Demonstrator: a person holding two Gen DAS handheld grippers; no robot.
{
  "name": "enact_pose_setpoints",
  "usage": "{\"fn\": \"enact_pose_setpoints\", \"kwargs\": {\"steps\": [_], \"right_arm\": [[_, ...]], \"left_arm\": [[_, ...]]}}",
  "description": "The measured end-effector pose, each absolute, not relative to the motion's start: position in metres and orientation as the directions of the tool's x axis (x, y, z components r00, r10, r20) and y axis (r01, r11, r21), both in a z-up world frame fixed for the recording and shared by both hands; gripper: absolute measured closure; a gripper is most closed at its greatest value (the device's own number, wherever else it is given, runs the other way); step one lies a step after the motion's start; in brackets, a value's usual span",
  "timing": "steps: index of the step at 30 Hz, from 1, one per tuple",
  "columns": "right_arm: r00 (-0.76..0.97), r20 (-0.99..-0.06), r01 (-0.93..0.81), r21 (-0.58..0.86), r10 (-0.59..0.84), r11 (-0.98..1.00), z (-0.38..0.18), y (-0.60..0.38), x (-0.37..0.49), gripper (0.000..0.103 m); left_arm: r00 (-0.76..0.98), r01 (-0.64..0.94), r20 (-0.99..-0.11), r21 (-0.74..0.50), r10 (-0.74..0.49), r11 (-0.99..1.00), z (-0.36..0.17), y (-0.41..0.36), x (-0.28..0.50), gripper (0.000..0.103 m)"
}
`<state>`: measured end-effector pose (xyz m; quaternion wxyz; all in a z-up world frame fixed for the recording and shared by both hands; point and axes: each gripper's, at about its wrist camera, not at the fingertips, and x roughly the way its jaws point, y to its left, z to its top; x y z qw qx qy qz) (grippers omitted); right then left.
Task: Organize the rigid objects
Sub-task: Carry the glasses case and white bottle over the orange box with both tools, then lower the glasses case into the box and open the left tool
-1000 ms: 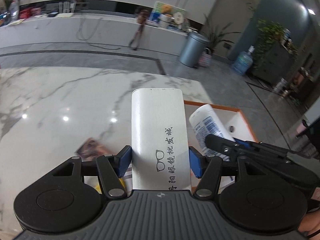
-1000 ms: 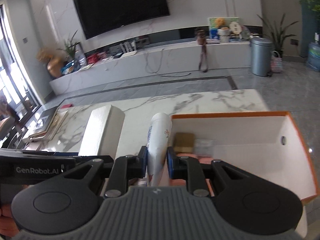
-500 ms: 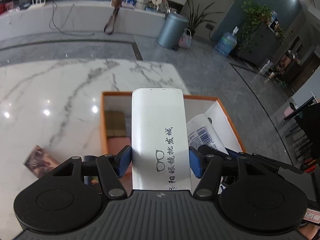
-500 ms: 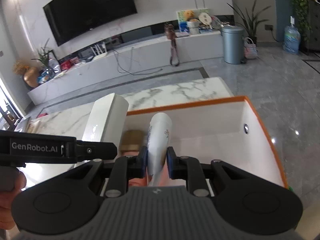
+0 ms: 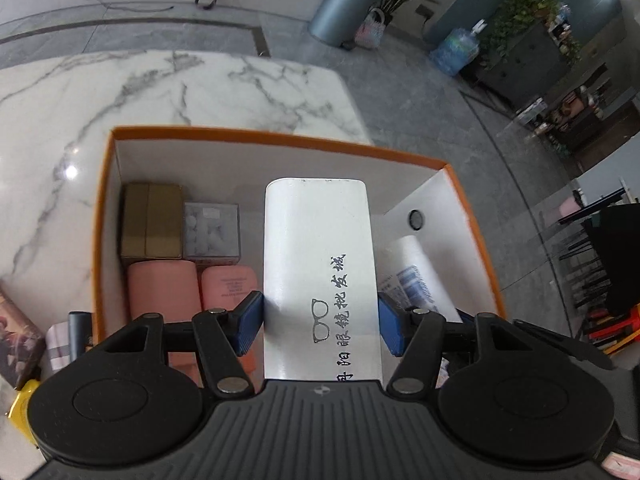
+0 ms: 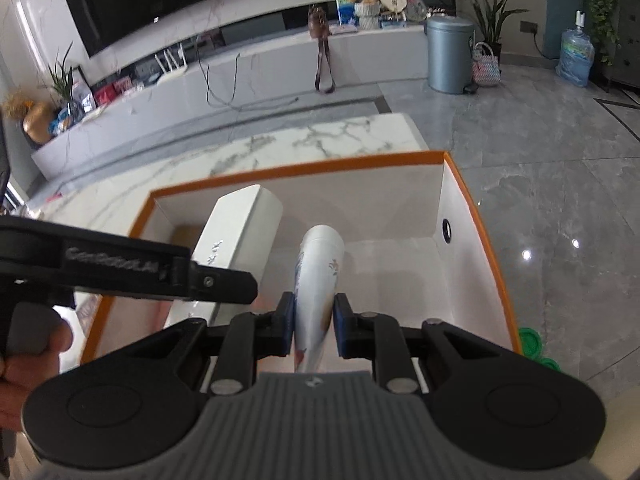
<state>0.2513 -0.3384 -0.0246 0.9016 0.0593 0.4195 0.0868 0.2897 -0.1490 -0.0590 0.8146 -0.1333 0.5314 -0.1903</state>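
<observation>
My left gripper (image 5: 320, 328) is shut on a white glasses case (image 5: 320, 256) with black lettering, held over the open orange-rimmed box (image 5: 272, 136). My right gripper (image 6: 314, 326) is shut on a white tube (image 6: 318, 280) with printed labels, tilted nose-down above the right half of the same box (image 6: 472, 200). In the left wrist view the tube (image 5: 416, 276) shows just right of the case. In the right wrist view the case (image 6: 236, 240) and the left gripper's arm (image 6: 160, 268) lie to the left.
Inside the box sit a brown carton (image 5: 151, 222), a clear box of white balls (image 5: 212, 232) and two pink items (image 5: 164, 292). Small items (image 5: 24, 336) lie on the marble table (image 5: 160, 84) left of the box. Green lids (image 6: 530, 342) lie right of it.
Both grippers moved forward and down with their loads, from beside the box to over its inside. The box's contents came into the left wrist view. Neither grip changed.
</observation>
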Motion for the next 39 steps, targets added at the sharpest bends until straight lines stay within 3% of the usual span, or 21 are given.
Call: {"fn": "enact_pose_setpoints", "kwargs": {"steps": [13, 23, 26, 31, 39], "right_arm": [[0.53, -0.819, -0.098, 0.198, 0.22, 0.975, -0.055, -0.348, 0.285, 0.084], [0.506, -0.835, -0.088, 0.197, 0.214, 0.977, -0.065, -0.35, 0.297, 0.083], [0.502, -0.837, -0.088, 0.202, 0.218, 0.975, -0.066, -0.352, 0.298, 0.083], [0.488, -0.842, -0.101, 0.207, 0.23, 0.973, -0.072, -0.349, 0.298, 0.083], [0.471, -0.849, -0.087, 0.224, 0.238, 0.971, -0.077, -0.344, 0.301, 0.083]], "left_arm": [[0.352, 0.157, -0.882, -0.273, -0.312, 0.949, -0.089, -0.183, 0.316, 0.034], [0.317, 0.18, -0.886, -0.295, -0.339, 0.938, -0.096, -0.197, 0.326, 0.034], [0.345, 0.21, -0.905, -0.184, -0.248, 0.96, -0.1, -0.204, 0.324, 0.035], [0.346, 0.216, -0.904, -0.185, -0.252, 0.959, -0.103, -0.204, 0.324, 0.034], [0.323, 0.247, -0.907, -0.194, -0.27, 0.949, -0.098, -0.201, 0.322, 0.025]]}}
